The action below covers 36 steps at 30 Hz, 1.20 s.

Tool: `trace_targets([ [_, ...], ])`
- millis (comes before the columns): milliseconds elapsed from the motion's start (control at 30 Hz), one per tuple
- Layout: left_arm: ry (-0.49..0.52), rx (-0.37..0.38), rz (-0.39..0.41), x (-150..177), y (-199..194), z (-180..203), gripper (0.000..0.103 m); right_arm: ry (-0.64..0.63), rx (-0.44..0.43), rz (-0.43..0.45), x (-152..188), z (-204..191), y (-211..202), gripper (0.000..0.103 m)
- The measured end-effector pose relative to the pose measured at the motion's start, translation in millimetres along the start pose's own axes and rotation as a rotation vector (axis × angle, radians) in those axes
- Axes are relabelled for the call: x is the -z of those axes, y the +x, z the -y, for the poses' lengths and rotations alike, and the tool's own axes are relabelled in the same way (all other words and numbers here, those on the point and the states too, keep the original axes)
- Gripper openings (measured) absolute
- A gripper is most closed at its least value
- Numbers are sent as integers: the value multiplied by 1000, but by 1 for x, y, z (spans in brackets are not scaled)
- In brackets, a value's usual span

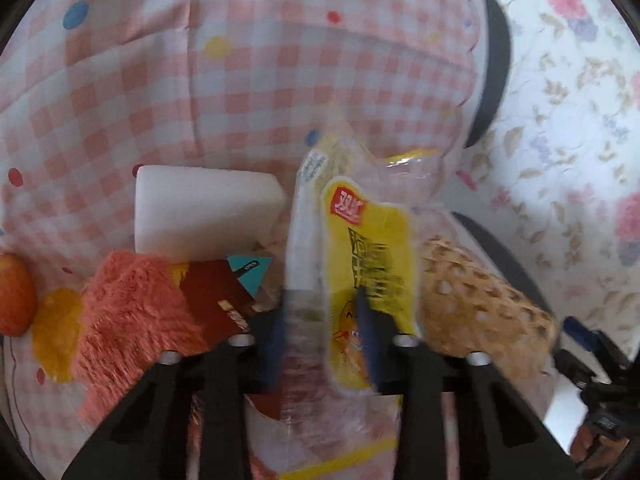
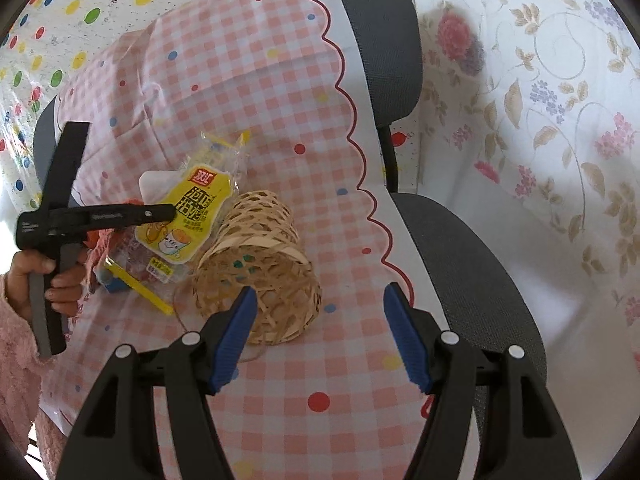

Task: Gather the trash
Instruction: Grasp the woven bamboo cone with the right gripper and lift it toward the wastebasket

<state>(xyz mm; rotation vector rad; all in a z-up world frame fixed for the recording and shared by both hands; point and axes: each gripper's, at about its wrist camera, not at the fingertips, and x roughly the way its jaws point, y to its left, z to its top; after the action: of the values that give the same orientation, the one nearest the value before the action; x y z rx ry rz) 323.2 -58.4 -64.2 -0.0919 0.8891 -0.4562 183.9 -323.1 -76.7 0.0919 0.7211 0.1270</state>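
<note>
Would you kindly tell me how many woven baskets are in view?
1: the woven basket lies on its side on the checked cloth, right of the yellow wrapper. Others may be hidden.

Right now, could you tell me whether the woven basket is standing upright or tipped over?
Tipped over. The woven basket lies on its side on the checked cloth, its open mouth facing the yellow wrapper.

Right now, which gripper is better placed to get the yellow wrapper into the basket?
Left. The left gripper is already closed on the yellow wrapper beside the wicker basket; the right gripper is open and empty.
</note>
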Motion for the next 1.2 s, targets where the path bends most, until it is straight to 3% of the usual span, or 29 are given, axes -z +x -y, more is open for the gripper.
trace_targets([
  [100, 19, -11, 60, 9, -26, 12, 4, 5, -2, 6, 0, 1, -4, 65],
  [233, 33, -51, 163, 25, -69, 29, 3, -2, 1, 19, 0, -1, -10, 65],
  [333, 29, -182, 202, 44, -99, 39, 3, -10, 5, 19, 1, -3, -11, 65],
  [467, -24, -236, 215, 62, -116, 31, 3, -30, 16, 28, 2, -6, -8, 46],
  [700, -53, -214, 219, 75, -121, 26, 3, -114, 20, 11, -1, -11, 21, 43],
  [933, -50, -198, 217, 79, -120, 29, 3, -159, 32, -84, 2, -8, 62, 43],
  [1000, -52, -191, 214, 82, -120, 30, 3, -144, 16, -104, 7, -6, 66, 37],
  [1067, -54, -190, 213, 84, -121, 30, 3, -105, -28, -112, 12, -2, 64, 16],
  [1200, -62, -184, 210, 89, -123, 32, 3, -39, -84, -50, 11, 2, 47, 6],
])
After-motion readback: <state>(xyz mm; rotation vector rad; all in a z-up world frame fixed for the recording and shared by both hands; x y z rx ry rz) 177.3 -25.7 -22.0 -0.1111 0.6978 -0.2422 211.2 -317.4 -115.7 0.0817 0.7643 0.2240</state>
